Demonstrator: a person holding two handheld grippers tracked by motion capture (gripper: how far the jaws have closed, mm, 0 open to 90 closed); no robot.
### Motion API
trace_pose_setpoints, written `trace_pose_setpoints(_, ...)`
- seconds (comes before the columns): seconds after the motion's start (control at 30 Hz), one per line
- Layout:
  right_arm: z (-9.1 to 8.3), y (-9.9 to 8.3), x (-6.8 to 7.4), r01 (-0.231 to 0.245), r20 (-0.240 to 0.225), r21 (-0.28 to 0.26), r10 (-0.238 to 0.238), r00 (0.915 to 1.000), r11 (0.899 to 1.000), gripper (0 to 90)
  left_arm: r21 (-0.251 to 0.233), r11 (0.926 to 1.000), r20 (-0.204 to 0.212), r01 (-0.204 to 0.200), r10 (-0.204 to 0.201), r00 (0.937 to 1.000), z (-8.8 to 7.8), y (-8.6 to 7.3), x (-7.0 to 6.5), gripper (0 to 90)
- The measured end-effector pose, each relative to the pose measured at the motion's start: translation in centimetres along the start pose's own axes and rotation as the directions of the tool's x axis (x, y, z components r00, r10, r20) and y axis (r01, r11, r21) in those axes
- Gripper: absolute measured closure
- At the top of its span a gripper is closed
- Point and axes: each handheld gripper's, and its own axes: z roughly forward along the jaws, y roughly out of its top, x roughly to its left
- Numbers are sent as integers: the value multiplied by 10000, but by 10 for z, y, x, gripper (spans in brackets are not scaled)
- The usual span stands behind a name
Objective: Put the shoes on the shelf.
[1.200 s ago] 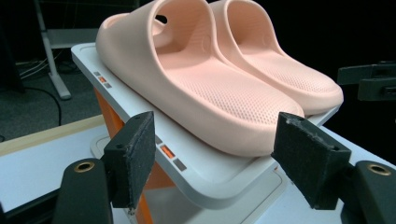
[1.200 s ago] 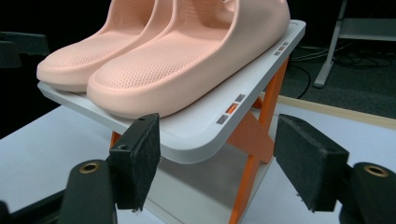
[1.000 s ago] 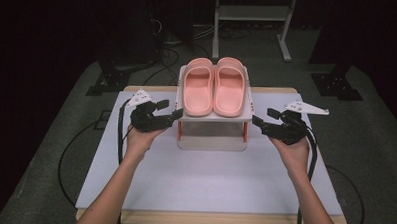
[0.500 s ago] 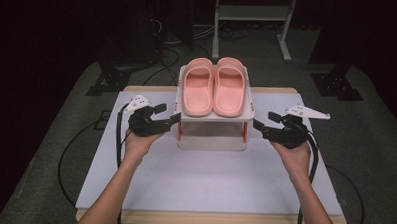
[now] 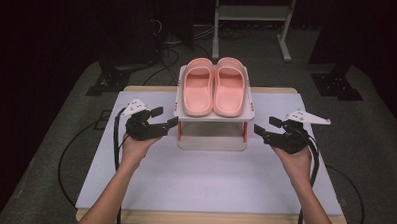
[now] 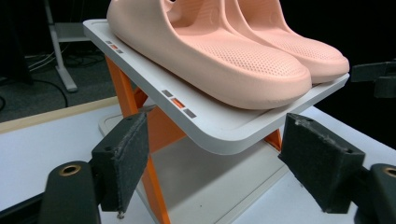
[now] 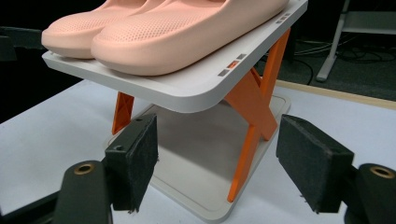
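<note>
One white table (image 5: 209,177) on grey floor (image 5: 50,137), dark room

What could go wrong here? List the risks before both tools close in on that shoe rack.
The pink slippers lie loose on the rack's top shelf; a tilt could slide them off. The left tool and right tool are open at opposite sides, so uneven lifting may tip the rack. A pad could snag an orange leg.
</note>
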Motion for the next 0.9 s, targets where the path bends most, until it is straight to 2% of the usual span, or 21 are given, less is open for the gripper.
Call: trace_pose_setpoints(0.9,-14,-27,-6,-97,193,25,96,9998,9999,270,-40,9999,-130,100,-100,9999,-10,-16,0,166)
